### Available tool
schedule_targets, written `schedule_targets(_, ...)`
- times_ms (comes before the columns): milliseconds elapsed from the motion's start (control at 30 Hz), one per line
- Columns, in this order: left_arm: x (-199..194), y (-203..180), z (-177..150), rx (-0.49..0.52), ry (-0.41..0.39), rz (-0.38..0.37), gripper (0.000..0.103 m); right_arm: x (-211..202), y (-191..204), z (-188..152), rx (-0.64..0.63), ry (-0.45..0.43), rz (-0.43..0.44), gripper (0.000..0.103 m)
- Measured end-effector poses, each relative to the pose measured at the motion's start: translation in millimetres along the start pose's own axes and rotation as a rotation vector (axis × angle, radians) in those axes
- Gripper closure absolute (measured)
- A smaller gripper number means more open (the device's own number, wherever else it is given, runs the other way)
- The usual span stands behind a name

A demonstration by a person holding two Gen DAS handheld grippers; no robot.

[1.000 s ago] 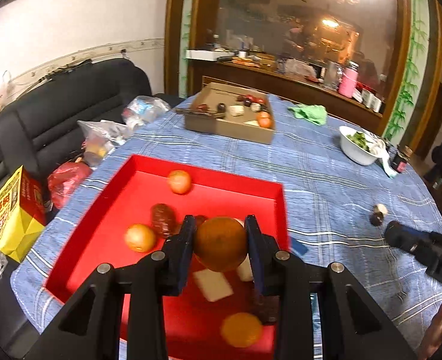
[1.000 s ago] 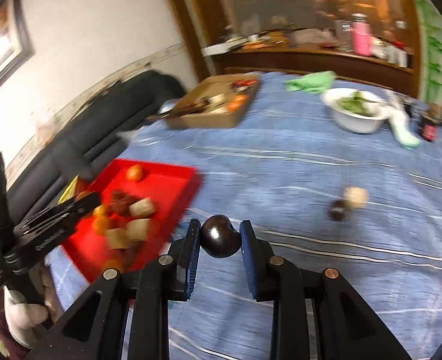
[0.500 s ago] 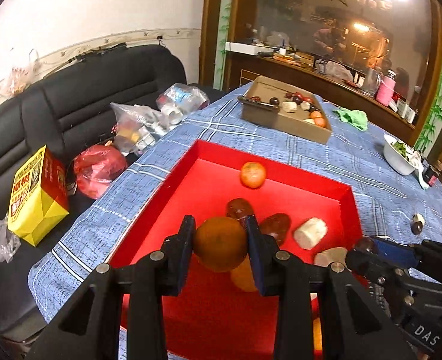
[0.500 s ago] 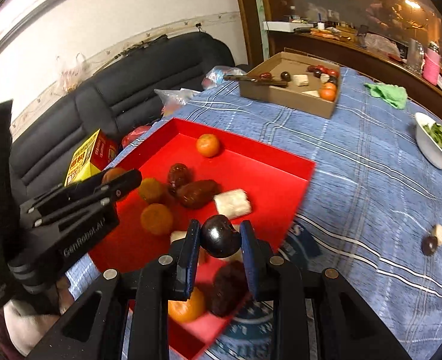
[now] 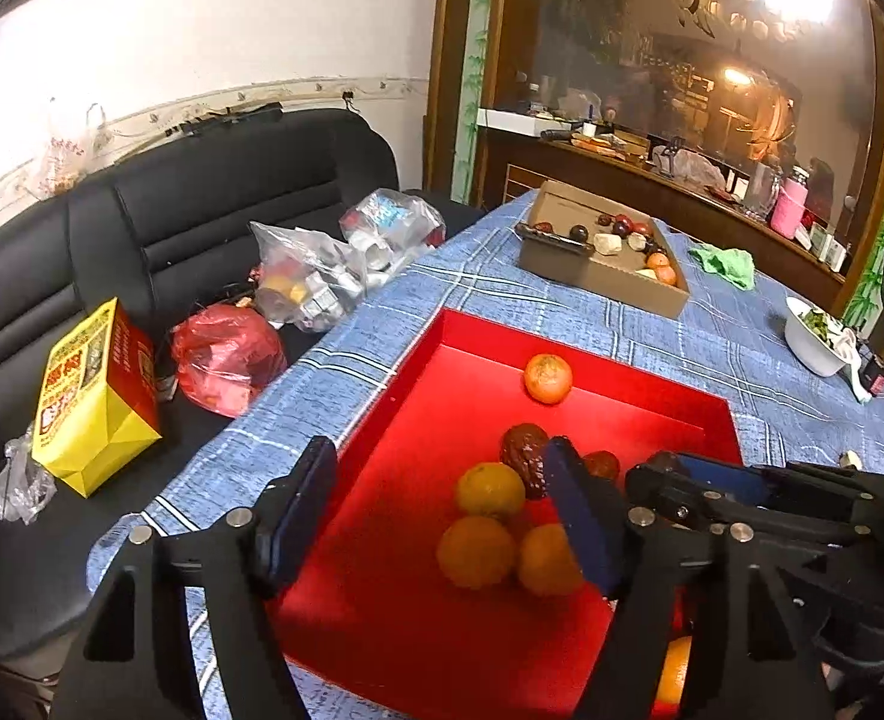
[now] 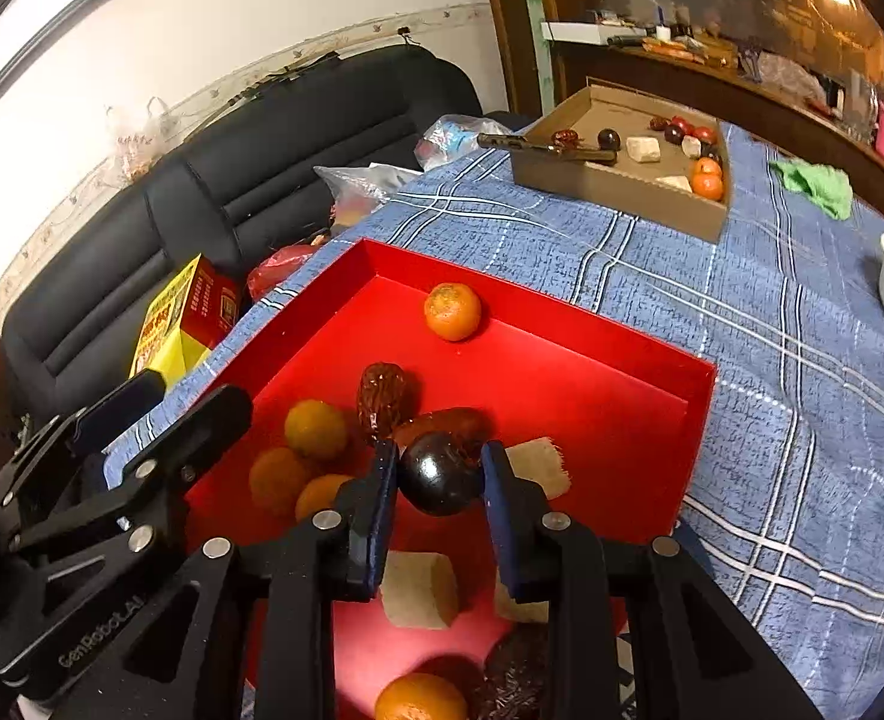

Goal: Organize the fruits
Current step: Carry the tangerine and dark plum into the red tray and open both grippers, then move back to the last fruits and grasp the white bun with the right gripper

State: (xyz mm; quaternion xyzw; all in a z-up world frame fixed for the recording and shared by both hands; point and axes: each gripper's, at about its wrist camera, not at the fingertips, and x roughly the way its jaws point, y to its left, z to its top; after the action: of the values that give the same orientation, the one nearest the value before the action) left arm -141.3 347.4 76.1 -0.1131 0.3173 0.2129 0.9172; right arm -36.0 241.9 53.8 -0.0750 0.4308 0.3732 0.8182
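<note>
A red tray [image 5: 417, 354] [image 6: 622, 336] lies on the blue checked tablecloth and holds oranges, dark red dates and pale cubes. My left gripper [image 5: 442, 510] is open and empty above the tray's near left part, over three oranges [image 5: 476, 551] grouped together. My right gripper [image 6: 438, 483] is shut on a dark round fruit [image 6: 438, 480] and holds it over the tray, beside a date [image 6: 384, 399]. The right gripper also shows in the left wrist view [image 5: 712, 483]. The left gripper shows in the right wrist view [image 6: 159, 414].
A cardboard box [image 5: 604, 267] [image 6: 616, 180] with more fruit stands farther back. A white bowl [image 5: 817, 339] and a green cloth [image 5: 727, 261] are at the right. A black sofa [image 5: 171, 222] with bags and a yellow box [image 5: 96, 399] is left of the table.
My left gripper has opened and let go of the orange, which now lies in the tray with two others. My right gripper has moved farther over the tray with the dark fruit.
</note>
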Motion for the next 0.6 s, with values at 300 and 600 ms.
schedule_targets(300,-5.0,-5.8,2.3,0.021,-0.012,0.036,0.024,-24.3,-12.2,-3.8,0.05,-0.058,-0.013,0.046)
schedule_targets(600,-27.2,-19.6,11.5,0.002,-0.039,-0.098,0.024,-64.2,-41.2,-38.8,0.11,-0.124,-0.121,0.044)
